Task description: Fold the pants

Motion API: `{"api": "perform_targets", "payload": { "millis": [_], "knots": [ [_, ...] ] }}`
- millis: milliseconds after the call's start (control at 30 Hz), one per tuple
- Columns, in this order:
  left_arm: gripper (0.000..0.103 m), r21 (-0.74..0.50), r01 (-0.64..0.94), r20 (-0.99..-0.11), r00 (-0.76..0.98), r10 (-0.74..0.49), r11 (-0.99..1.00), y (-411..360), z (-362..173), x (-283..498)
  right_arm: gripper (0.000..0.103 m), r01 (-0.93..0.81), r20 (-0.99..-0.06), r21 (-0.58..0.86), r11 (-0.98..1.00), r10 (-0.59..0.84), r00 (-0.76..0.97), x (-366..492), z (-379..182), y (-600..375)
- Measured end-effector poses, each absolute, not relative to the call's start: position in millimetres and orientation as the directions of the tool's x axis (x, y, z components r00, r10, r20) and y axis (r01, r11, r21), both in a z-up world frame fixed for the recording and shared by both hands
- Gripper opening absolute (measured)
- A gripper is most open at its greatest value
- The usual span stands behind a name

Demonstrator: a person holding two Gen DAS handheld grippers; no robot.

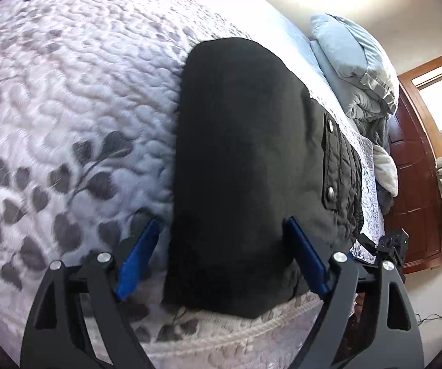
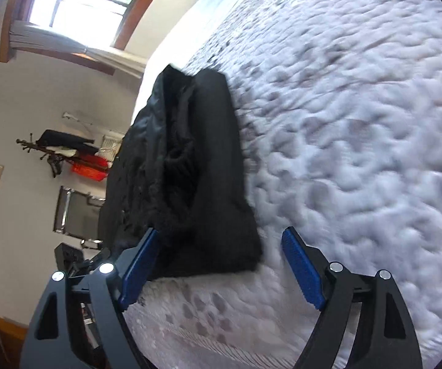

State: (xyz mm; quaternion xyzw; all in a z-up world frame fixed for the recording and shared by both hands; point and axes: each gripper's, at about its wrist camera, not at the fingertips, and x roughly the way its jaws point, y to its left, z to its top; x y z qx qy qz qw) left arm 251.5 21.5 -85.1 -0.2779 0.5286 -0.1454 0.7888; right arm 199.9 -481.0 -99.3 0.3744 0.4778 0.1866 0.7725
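lying folded on the quilt (image 1: 67, 92), pants (image 1: 236, 169); both hand-held grippers gape wide, empty.

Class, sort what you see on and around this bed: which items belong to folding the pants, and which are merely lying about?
Belongs to the job:
black pants
left gripper, open
right gripper, open
quilted bedspread

Lying about:
black snap-button jacket
blue pillow
coat rack
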Motion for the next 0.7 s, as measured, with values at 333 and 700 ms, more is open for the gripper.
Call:
{"api": "perform_targets", "payload": {
  "millis": [333,700],
  "knots": [
    [0.095,-0.442,-0.058,-0.82,0.431,-0.376,0.895,22,-67,212,0.083,0.097,-0.642,0.683,0.724,0.532,0.553,148,-77,-496],
    [0.098,-0.316,-0.067,-0.869,0.421,-0.26,0.946,1,-72,171,0.083,0.079,-0.794,0.419,0.905,0.323,0.515,120,-61,-431]
  ]
}}
